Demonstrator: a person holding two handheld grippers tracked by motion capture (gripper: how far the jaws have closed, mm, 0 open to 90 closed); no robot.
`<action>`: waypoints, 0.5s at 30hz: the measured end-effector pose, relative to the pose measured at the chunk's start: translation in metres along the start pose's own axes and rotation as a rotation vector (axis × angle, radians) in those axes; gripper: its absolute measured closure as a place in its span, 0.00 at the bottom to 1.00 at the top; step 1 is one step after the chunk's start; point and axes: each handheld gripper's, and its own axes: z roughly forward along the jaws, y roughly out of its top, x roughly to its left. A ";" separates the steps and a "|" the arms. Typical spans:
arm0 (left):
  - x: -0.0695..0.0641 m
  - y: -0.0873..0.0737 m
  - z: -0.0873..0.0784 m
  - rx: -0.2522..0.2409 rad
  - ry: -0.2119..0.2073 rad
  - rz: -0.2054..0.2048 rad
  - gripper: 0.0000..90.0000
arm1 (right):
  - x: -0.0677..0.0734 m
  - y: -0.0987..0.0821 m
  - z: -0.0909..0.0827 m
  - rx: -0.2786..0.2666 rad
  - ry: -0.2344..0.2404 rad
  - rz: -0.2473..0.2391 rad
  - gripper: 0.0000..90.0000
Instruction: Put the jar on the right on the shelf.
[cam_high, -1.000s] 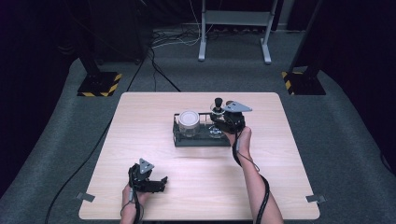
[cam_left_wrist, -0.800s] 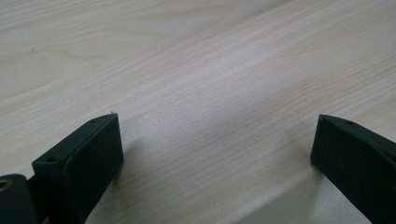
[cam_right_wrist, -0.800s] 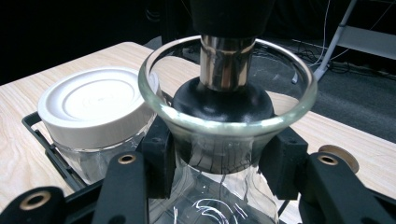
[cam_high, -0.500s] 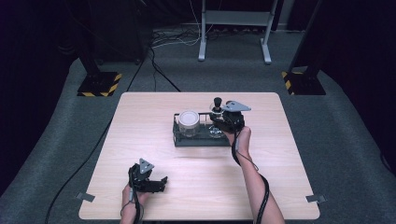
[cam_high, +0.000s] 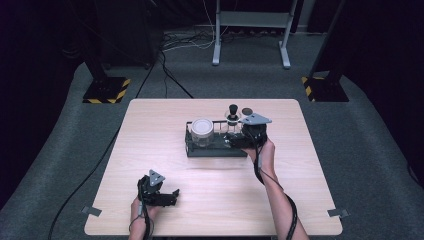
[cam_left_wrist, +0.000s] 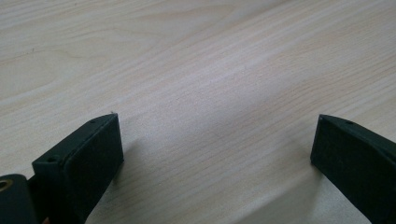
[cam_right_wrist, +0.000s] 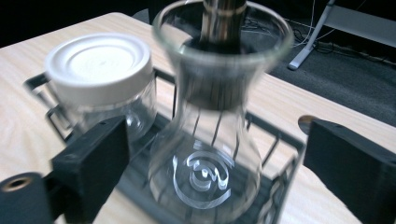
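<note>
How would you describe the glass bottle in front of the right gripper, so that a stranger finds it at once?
On the wooden table stands a black wire rack. Inside it, right of the jar with the white lid, is the glass bottle. Unlike the jar, it has a narrow neck, a flared rim and a dark stopper.

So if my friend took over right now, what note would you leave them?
Right gripper: jaws have just been opening and stand wide, apart from the glass bottle.
Left gripper: open, holding nothing, low over the table near the person.
Things: bottle upright in the black wire rack, beside the white-lidded jar.
Done: bottle set down and let go.
Left: draw the right gripper back without knocking it.
</note>
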 end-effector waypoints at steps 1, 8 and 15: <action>0.000 0.000 0.000 0.000 0.000 0.000 0.02 | 0.000 -0.003 -0.006 -0.002 0.003 -0.003 0.04; 0.000 0.000 0.000 0.000 0.001 0.000 0.02 | 0.006 -0.042 -0.045 0.028 0.027 -0.020 0.02; 0.000 0.000 0.000 0.000 0.001 0.000 0.02 | 0.008 -0.099 -0.071 0.096 0.027 0.020 0.02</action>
